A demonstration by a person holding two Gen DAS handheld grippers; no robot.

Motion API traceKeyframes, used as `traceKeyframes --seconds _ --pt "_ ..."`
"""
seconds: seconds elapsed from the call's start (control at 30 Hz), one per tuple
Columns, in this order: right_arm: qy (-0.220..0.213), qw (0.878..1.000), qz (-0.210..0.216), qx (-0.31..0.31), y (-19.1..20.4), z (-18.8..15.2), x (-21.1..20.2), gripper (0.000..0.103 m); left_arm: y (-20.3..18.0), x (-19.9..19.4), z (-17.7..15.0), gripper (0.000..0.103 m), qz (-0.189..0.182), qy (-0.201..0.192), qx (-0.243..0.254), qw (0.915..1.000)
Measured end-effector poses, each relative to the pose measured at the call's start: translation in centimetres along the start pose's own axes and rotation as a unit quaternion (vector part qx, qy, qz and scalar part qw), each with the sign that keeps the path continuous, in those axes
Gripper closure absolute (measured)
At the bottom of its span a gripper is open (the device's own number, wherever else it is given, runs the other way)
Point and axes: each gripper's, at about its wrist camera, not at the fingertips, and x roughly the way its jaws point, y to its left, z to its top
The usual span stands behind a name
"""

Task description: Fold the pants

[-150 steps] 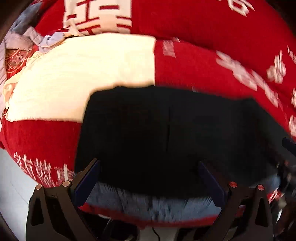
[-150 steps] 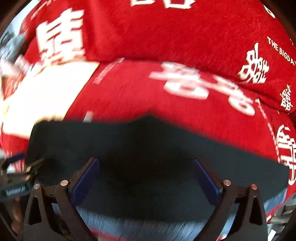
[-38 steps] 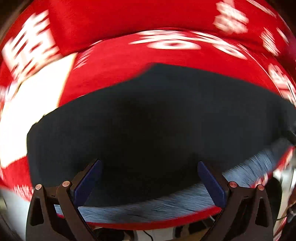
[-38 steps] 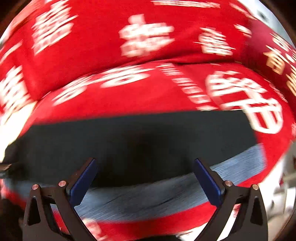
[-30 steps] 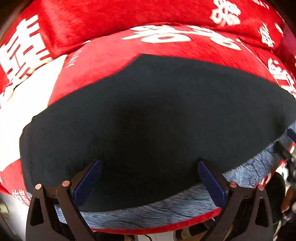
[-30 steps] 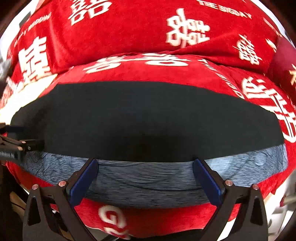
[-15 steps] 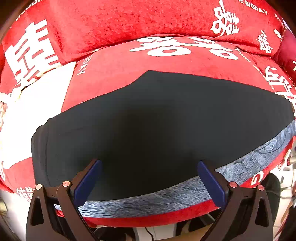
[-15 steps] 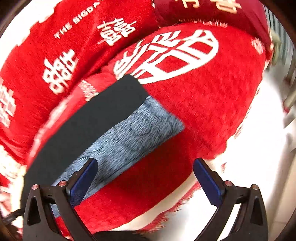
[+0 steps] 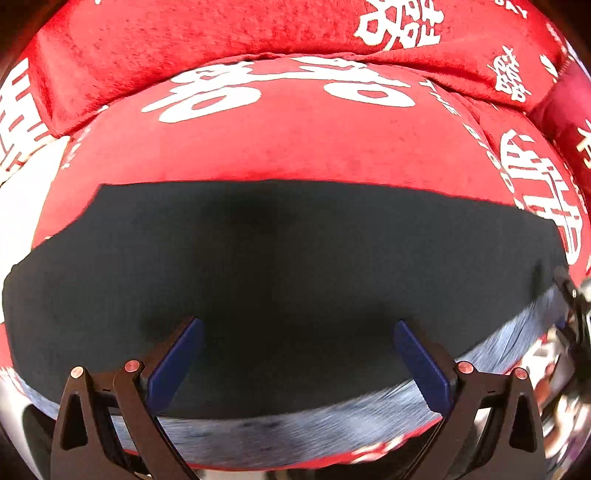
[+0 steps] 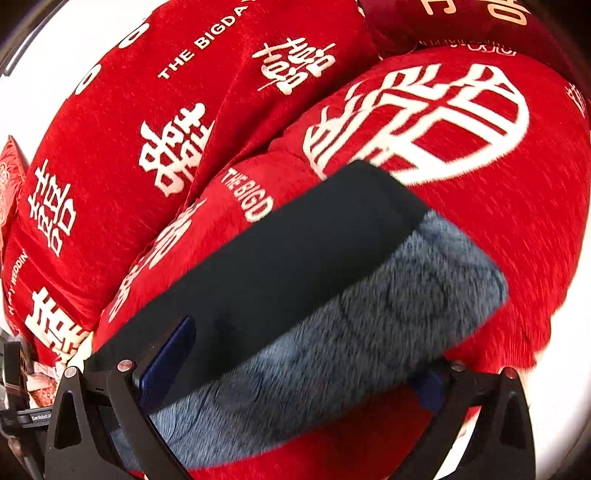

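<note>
The pants (image 9: 288,258) lie flat and lengthwise across the red sofa seat. They are black, with a grey-blue fleecy lining (image 9: 280,432) showing along the front edge. My left gripper (image 9: 299,356) hovers open over their middle, nothing between its blue pads (image 9: 173,360). In the right wrist view the right-hand end of the pants (image 10: 314,258) runs diagonally, lining (image 10: 369,339) towards me. My right gripper (image 10: 295,376) is open at this end. The lining lies across its gap and covers part of the right finger (image 10: 430,387). It shows at the left view's far right edge (image 9: 572,314).
The red sofa seat (image 9: 295,140) and back cushion (image 9: 221,33) carry white characters. A darker red cushion (image 10: 461,26) sits at the sofa's right end. White floor (image 10: 561,369) lies beyond the seat's right edge. A cream patch (image 9: 14,192) shows at the far left.
My right gripper swung from facing the pants to their right-hand end and dropped closer, so the lining now lies across its gap. My left gripper shifted right along the pants. Both stayed open.
</note>
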Motion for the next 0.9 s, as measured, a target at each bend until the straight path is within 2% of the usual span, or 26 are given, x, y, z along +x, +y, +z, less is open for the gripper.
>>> traceKeyframes --seconds 0.07,0.13,0.2,0.23,0.33,0.4,0.5,0.57,0.6,0.63,0.73,0.9 --pt "-0.005 1.000 0.003 0.010 -0.2 0.3 0.2 0.000 -1.8 0.1 0.5 0.000 -0.008 -0.002 0.000 1.0000" --pt "-0.004 1.000 0.010 0.017 -0.3 0.1 -0.2 0.000 -3.9 0.0 1.2 0.000 -0.001 -0.016 0.006 0.9999" --pt "0.002 0.999 0.036 0.009 0.3 -0.6 -0.4 0.000 -5.6 1.4 1.6 0.000 0.038 0.001 0.019 0.9991" --pt "0.005 0.999 0.037 0.004 0.4 -1.0 -0.5 0.000 -6.0 2.4 1.7 0.000 0.055 0.019 0.021 0.9981" --pt "-0.005 1.000 0.022 -0.020 0.6 -1.5 -0.3 0.000 -6.3 2.4 1.7 0.000 0.065 -0.002 -0.002 0.9979" --pt "-0.016 1.000 0.011 -0.008 0.3 -0.5 0.2 0.000 -6.4 2.3 1.7 0.000 0.066 -0.007 -0.001 0.9978" --pt "-0.016 1.000 0.022 0.009 0.3 1.3 1.3 0.003 -6.3 2.3 1.6 0.000 0.064 -0.011 -0.001 0.9979" --pt "0.000 1.000 0.016 -0.010 1.0 2.0 1.7 0.030 -6.2 2.2 1.5 0.000 0.065 -0.013 -0.001 0.9978" --pt "0.011 1.000 0.003 -0.021 1.4 2.2 1.8 0.056 -6.4 2.3 1.5 0.000 0.065 -0.014 -0.001 0.9978" --pt "0.010 0.999 -0.014 -0.033 1.7 2.2 1.5 0.072 -6.5 2.4 1.5 0.000 0.065 -0.016 0.000 0.9978" --pt "0.008 0.999 -0.018 -0.045 2.1 1.9 0.1 0.082 -6.3 2.6 1.5 0.000 0.064 -0.025 0.008 0.9976" --pt "-0.018 0.995 -0.026 -0.098 6.0 1.7 -3.0 0.084 -6.4 2.8 1.8 0.000 0.066 -0.031 0.020 0.9971"
